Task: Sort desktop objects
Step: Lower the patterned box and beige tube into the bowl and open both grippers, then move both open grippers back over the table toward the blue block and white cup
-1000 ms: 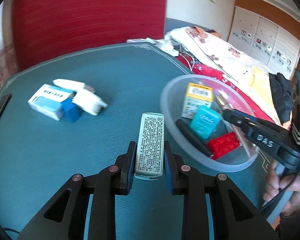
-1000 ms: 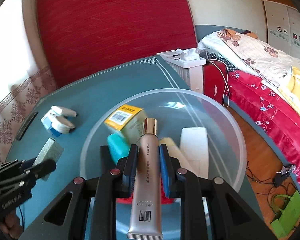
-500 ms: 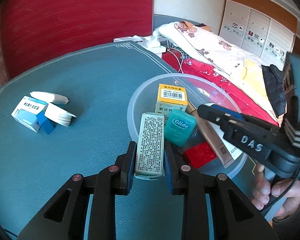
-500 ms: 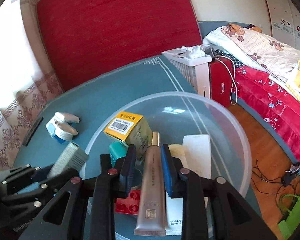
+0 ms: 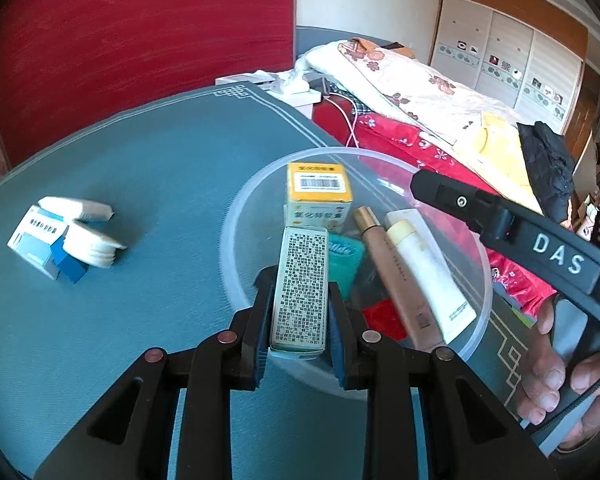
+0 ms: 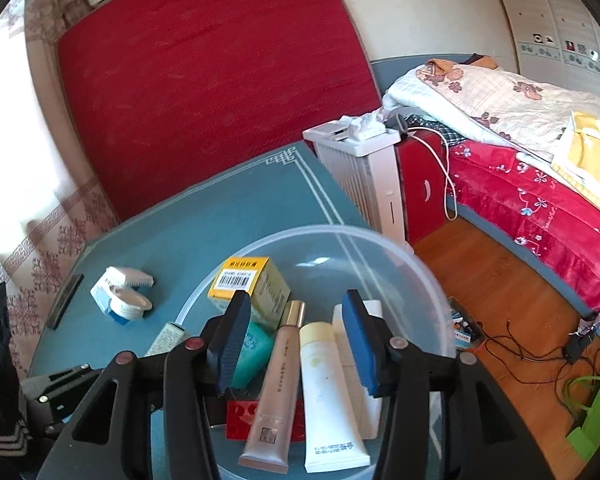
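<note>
Letting go on the right: right claw [image 6: 296,344] now spread wide and holding nothing, where half a second back it was pinched on the beige tube [image 6: 274,388]. Dropped flat into the clear bowl [image 6: 420,276], that tube, gold cap pointing away, lying just beside the white tube [image 6: 326,392] and squarely between the open blue pads [image 6: 230,340], touching neither as far as can be seen. Swinging in on the left: left claw [image 5: 300,312] clamped tight on the slim printed box [image 5: 302,290], carried from over bare desk [image 5: 160,168] a second ago to right over the bowl's near rim, box standing out forward between the fingers. Sitting beyond its far end, the yellow-topped box [image 5: 318,196], with the teal floss case [image 5: 342,258] tucked to its right and a red block [image 5: 382,318] lower in the bowl. Waiting well apart on the desk to the left, a blue-and-white box [image 5: 36,242] with two white brushes [image 5: 94,242] touching it.
</note>
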A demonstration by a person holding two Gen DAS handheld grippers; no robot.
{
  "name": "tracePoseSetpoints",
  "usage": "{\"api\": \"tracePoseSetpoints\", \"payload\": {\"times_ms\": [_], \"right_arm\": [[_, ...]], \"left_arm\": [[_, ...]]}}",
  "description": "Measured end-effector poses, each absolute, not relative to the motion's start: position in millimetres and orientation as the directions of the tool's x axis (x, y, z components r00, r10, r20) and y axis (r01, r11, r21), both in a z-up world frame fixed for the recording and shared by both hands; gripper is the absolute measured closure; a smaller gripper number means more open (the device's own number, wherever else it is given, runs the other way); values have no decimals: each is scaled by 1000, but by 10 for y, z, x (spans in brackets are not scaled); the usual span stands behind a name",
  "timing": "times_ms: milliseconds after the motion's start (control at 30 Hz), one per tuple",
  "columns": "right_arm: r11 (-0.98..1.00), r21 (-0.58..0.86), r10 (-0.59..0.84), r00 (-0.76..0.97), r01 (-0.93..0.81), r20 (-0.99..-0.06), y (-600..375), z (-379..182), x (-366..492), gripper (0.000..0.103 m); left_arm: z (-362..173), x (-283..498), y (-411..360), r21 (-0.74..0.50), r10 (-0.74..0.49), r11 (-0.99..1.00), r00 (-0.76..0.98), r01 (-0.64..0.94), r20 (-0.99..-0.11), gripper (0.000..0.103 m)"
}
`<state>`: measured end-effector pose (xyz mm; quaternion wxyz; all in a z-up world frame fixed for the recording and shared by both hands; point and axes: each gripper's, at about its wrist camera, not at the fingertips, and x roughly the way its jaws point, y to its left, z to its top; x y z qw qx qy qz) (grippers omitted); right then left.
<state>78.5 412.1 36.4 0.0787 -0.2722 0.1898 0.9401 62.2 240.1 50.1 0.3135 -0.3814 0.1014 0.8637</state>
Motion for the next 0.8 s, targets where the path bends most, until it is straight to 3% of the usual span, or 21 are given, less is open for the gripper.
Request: {"api": "tracePoseSetpoints", "payload": {"times_ms": [333, 367, 467, 800], "right_arm": [[-896, 345, 66, -851, -280, -521, 4224, 445, 841, 40], [-896, 345, 65, -851, -280, -522, 4229, 441, 841, 40], [-897, 343, 63, -850, -278, -522, 4216, 440, 839, 39], [-900, 341, 56, -846, -273, -530, 4182, 408, 854, 35]], "left_arm": [[471, 517, 2542, -110, 496, -767, -474, -633, -728, 75], [458, 492, 2531, -127, 505, -762, -460, -635, -730, 70], [444, 439, 2470, -173, 525, -767, -450, -618, -722, 41], [526, 386, 2240, -167, 511, -803, -517, -572, -687, 40]]}}
